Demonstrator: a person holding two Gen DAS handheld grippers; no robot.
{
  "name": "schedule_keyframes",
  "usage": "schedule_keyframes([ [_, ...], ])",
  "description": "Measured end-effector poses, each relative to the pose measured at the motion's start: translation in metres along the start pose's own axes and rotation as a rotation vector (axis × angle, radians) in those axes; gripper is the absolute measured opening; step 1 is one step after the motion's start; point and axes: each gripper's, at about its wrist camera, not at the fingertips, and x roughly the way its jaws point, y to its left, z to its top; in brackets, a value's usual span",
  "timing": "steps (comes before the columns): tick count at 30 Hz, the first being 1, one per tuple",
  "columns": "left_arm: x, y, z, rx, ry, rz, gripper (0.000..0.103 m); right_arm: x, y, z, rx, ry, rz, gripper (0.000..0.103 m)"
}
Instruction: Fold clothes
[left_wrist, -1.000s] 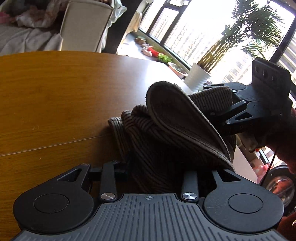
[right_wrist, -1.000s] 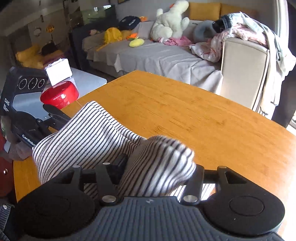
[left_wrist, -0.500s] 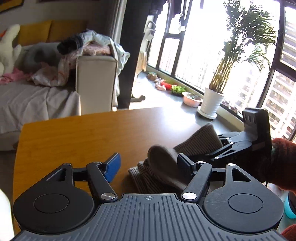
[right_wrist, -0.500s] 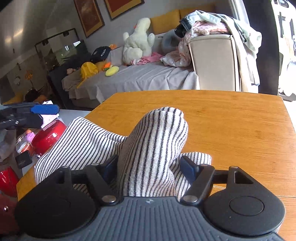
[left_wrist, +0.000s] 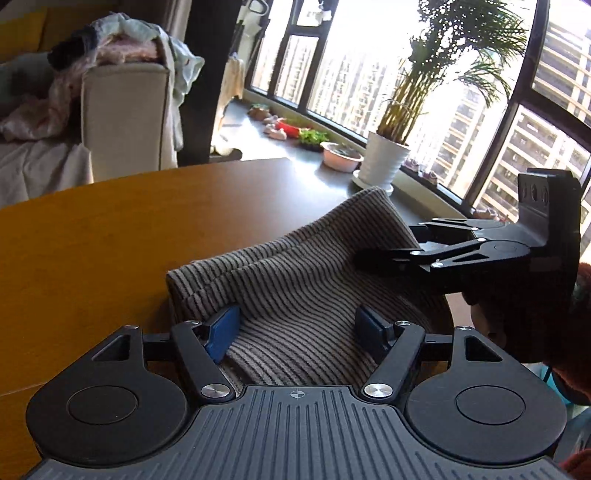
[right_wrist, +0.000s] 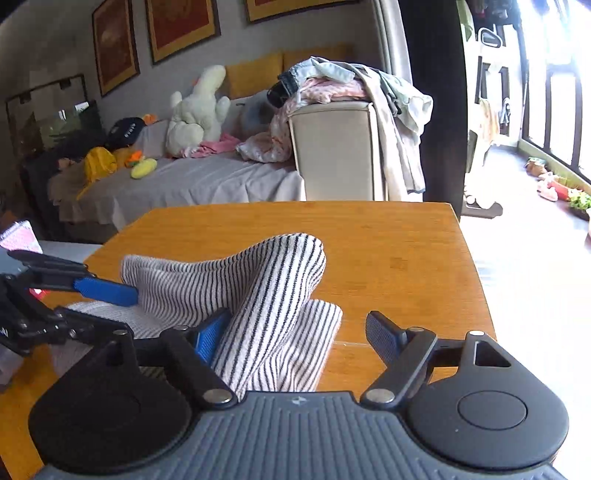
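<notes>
The striped garment (right_wrist: 236, 295) is lying bunched on the table (right_wrist: 388, 251) between the released, just-opened left claw (left_wrist: 295, 328) and right claw (right_wrist: 295, 332), needing flattening before regripping.

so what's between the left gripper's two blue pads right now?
Striped garment on the table, seen in the left wrist view. Left gripper jaws stand open; neither pad presses the fabric.

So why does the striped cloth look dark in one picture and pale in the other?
Left wrist view: bright windows backlight the cloth, so it looks dim. Right wrist view: light falls on the cloth, the right edge is glared out.
</notes>
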Motion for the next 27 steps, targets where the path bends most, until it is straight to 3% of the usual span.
schedule_keyframes([
  [4,0.004,-0.004,-0.002,0.023,-0.003,0.023,0.08,0.005,0.008,-0.001,-0.009,-0.003,-0.045,0.082],
  [7,0.001,-0.004,-0.005,0.011,-0.002,0.028,0.081,-0.01,0.019,0.009,-0.06,-0.066,-0.061,0.078],
  [9,-0.001,-0.004,-0.006,0.003,-0.002,0.026,0.081,-0.021,0.027,0.015,-0.096,-0.113,-0.069,0.039],
  [11,-0.002,-0.003,-0.007,-0.002,-0.003,0.022,0.082,-0.035,0.036,0.025,-0.109,-0.179,-0.06,0.031],
  [14,-0.002,-0.003,-0.008,-0.007,-0.007,0.016,0.085,-0.03,0.042,0.033,-0.087,-0.15,0.007,0.031],
  [18,-0.004,-0.002,-0.01,-0.007,-0.018,0.012,0.085,0.016,0.031,0.014,-0.042,-0.01,-0.041,0.032],
  [23,-0.016,-0.009,-0.007,0.047,-0.041,0.03,0.085,0.005,0.036,0.01,-0.066,-0.03,-0.056,0.035],
  [25,-0.02,-0.014,-0.001,0.1,-0.062,0.08,0.085,-0.004,0.035,0.008,-0.072,-0.028,-0.058,0.036],
  [27,-0.021,-0.016,0.005,0.145,-0.074,0.117,0.086,-0.021,0.03,0.005,-0.044,-0.038,-0.053,0.043],
])
